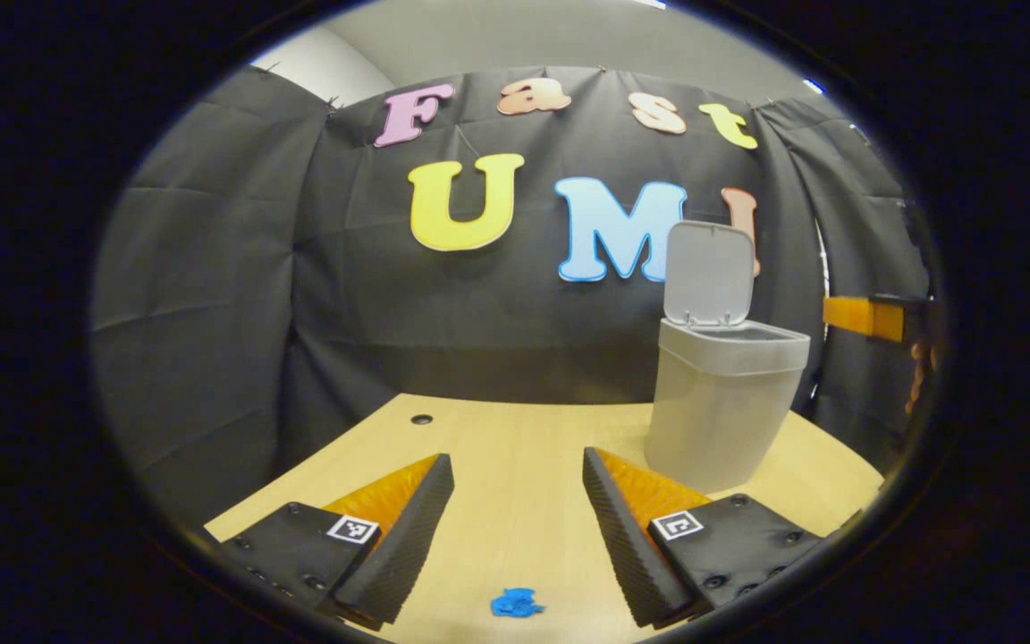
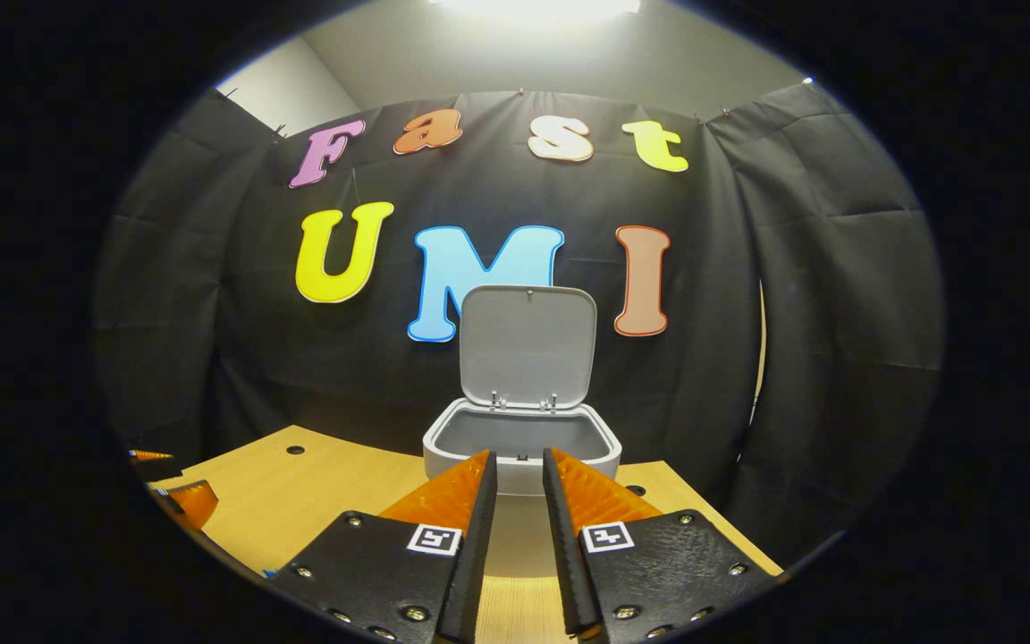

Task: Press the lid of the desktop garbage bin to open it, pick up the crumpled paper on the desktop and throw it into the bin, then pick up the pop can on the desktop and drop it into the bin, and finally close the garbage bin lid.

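Two hand-held grippers hover over the table [image 1: 515, 447]: the left hand-held gripper [image 1: 518, 478] gapes wide, empty. The right hand-held gripper [image 2: 519, 474] (fingers narrowly parted, gripping nothing) faces the bin [image 2: 522, 443], whose lid [image 2: 528, 344] stands upright.

Bright overhead glare, fisheye-warped edges.

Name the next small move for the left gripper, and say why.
Probably lower the open left gripper onto the blue crumpled paper lying on the desk between its fingers and close. The bin lid already stands open, and nothing is held.
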`<action>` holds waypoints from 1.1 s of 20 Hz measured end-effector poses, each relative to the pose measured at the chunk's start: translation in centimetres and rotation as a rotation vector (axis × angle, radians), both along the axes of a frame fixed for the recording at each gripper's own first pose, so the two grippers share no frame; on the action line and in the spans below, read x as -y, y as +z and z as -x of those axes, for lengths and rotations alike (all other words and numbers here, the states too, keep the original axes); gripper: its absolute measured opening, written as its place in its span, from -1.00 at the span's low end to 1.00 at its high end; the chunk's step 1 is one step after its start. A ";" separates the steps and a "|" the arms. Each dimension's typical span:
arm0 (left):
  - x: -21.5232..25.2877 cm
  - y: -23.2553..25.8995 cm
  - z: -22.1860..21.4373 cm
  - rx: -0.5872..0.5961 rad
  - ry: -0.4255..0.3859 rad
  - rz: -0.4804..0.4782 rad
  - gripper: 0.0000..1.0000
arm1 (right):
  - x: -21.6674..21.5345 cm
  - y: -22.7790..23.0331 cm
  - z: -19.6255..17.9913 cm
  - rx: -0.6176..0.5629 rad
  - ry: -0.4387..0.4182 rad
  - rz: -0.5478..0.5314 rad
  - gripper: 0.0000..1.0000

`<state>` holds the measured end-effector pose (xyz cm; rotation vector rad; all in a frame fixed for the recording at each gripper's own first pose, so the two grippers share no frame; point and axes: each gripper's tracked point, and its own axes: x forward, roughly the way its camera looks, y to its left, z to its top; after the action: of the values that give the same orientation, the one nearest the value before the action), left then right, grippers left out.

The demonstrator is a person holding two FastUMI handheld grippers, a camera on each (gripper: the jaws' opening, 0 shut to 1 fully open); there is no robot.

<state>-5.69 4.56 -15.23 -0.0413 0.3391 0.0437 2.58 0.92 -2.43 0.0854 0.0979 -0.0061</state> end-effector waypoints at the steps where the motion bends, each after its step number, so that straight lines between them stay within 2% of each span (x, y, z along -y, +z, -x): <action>1: 0.0 -1.0 0.4 -0.020 -0.003 0.007 0.90 | -0.2 0.3 0.2 0.008 -0.001 -0.005 -0.31; 5: 0.4 -7.1 1.6 -0.155 -0.039 0.033 0.91 | -0.9 0.4 0.3 0.008 0.014 -0.020 -0.30; 7: 0.3 -9.6 2.4 -0.215 -0.045 0.030 0.90 | -1.5 0.2 0.4 0.001 0.026 -0.013 -0.02; 9: 0.3 -11.3 2.9 -0.254 -0.051 0.030 0.92 | -1.5 0.4 0.6 0.007 0.029 -0.007 -0.07; 13: 0.7 -14.2 3.9 -0.339 -0.063 0.040 0.92 | -1.8 1.0 0.7 0.031 0.034 -0.011 0.17; 15: 0.9 -15.8 4.5 -0.394 -0.064 0.041 0.92 | -1.9 0.8 0.7 0.023 0.037 -0.024 0.49; 18: 0.8 -17.5 4.9 -0.450 -0.058 0.039 0.92 | -1.7 0.5 0.8 0.016 0.033 -0.043 0.75; 21: 0.7 -19.5 5.0 -0.500 -0.048 0.042 0.92 | -1.5 0.1 0.8 0.006 0.026 -0.047 0.74; 22: 0.7 -20.3 5.3 -0.519 -0.048 0.047 0.92 | -1.5 -0.3 0.8 -0.005 0.027 -0.053 0.66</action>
<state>-10.96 3.84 -35.51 -0.0686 0.8597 -0.0025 1.76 2.47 -2.72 0.1368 0.1039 0.0235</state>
